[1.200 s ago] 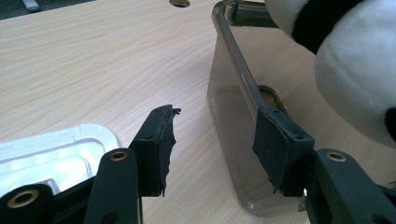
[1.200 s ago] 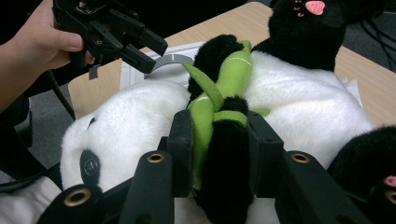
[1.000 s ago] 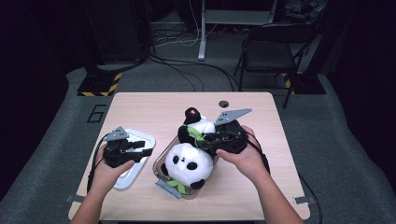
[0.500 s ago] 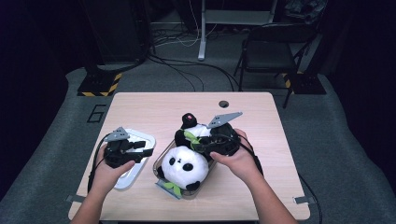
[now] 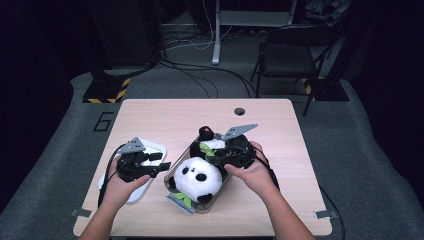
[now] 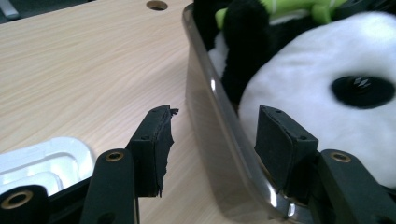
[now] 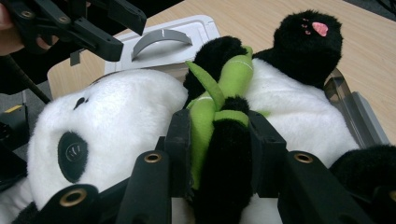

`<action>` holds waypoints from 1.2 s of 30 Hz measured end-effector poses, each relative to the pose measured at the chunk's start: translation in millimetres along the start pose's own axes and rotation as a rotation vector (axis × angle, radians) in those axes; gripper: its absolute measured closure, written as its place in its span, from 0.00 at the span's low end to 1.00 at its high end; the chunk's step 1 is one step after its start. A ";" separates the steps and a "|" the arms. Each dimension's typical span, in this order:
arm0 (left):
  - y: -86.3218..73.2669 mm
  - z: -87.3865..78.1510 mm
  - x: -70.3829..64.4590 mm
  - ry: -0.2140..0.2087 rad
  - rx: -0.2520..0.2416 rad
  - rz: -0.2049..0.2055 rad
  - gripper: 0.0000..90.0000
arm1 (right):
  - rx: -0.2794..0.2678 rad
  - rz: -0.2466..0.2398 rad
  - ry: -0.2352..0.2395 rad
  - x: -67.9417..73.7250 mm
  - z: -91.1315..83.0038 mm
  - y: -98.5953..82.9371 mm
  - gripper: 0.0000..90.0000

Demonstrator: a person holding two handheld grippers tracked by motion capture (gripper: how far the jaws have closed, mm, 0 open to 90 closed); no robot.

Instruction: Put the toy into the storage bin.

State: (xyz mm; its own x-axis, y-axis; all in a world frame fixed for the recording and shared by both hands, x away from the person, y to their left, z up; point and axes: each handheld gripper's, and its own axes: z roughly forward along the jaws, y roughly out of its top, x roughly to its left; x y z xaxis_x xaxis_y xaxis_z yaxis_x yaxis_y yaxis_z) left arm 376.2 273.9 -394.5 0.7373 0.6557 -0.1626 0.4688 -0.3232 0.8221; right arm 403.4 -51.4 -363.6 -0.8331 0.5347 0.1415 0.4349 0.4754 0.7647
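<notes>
A panda plush (image 5: pixel 200 175) holding a green bamboo stalk (image 5: pixel 206 149) lies in a clear plastic bin (image 5: pixel 179 201) near the table's middle. My right gripper (image 5: pixel 216 153) is shut on the panda's black arm and the bamboo (image 7: pixel 233 70); both are pinched between the jaws of the right gripper (image 7: pixel 219 126). My left gripper (image 5: pixel 162 166) is open at the bin's left side. In the left gripper view, the left gripper (image 6: pixel 215 126) straddles the bin wall (image 6: pixel 205 93), one jaw outside and one inside by the panda's white head (image 6: pixel 327 60).
A white lid (image 5: pixel 150 147) lies flat on the table left of the bin, partly under my left hand. The wooden table (image 5: pixel 165 120) has a cable hole (image 5: pixel 239 111) near its far edge. A folding chair (image 5: pixel 285 45) and cables sit on the floor beyond.
My left gripper has shifted right, up to the bin's wall. The right gripper and the panda have moved slightly left and settled lower in the bin.
</notes>
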 end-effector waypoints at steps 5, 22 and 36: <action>1.2 5.1 -7.2 -0.025 0.016 0.018 0.49 | 0.012 0.017 0.003 -0.8 5.6 -4.0 0.72; -2.6 21.5 -14.9 -0.049 0.064 0.057 0.48 | 0.033 0.028 0.009 -3.6 17.9 -15.5 0.71; -5.8 24.6 -12.1 -0.041 0.067 0.043 0.48 | 0.076 0.063 0.029 -8.9 30.2 -23.9 0.70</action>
State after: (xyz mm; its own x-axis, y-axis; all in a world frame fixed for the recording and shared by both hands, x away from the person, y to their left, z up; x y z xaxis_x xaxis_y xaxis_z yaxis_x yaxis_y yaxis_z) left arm 376.5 251.1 -410.7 0.7763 0.6120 -0.1509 0.4662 -0.3962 0.7910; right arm 410.7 -46.4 -402.1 -0.8122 0.5456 0.2067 0.5107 0.4936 0.7039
